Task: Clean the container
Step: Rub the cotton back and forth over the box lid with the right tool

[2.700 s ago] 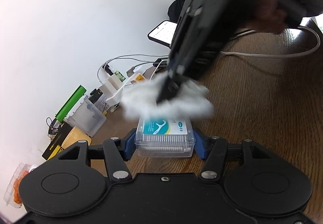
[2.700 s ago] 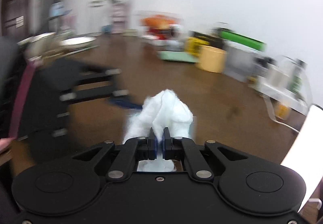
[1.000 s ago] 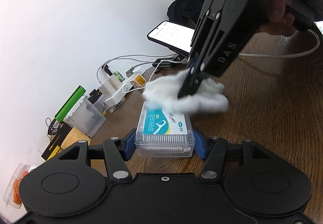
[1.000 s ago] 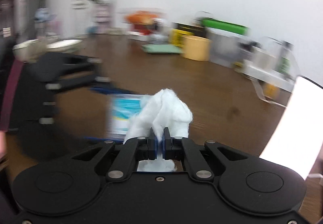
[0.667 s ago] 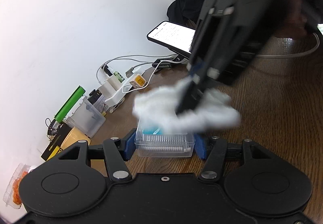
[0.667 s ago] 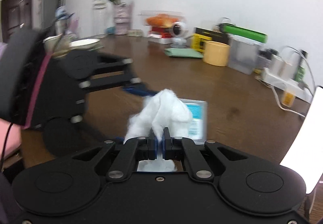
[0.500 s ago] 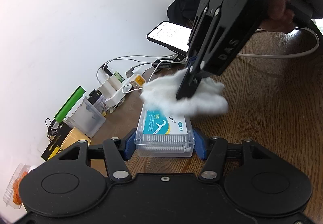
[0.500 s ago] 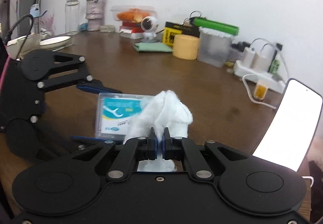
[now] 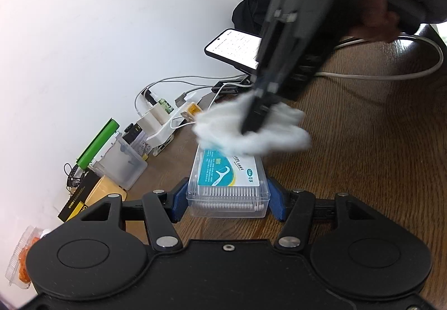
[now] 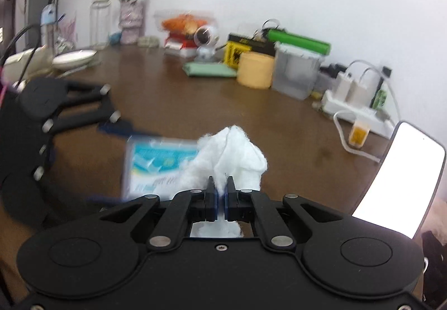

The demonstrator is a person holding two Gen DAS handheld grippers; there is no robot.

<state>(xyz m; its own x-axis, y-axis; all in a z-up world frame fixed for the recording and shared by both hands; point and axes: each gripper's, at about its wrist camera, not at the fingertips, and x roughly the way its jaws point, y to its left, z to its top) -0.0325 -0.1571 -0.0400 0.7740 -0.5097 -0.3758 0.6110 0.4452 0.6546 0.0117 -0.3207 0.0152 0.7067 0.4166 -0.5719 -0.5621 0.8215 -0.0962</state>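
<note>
A clear rectangular plastic container (image 9: 228,184) with a teal-and-white label is clamped by its two short sides in the left tool (image 9: 227,198), low over the brown wooden surface (image 9: 363,156). A white wad of cotton cloth (image 9: 251,131), pinched in the closed right tool (image 10: 220,192), is pressed on the lid's far end. The box is judged light, stiff and slippery, best held by its side walls. A lit phone (image 9: 237,46), white cables (image 9: 391,75) and a power strip (image 9: 162,134) are seen beyond, near enough to snag a wide sweep.

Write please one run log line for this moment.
left gripper: shut on floss pick box | right gripper: shut on white cloth | cloth on box lid far end
</note>
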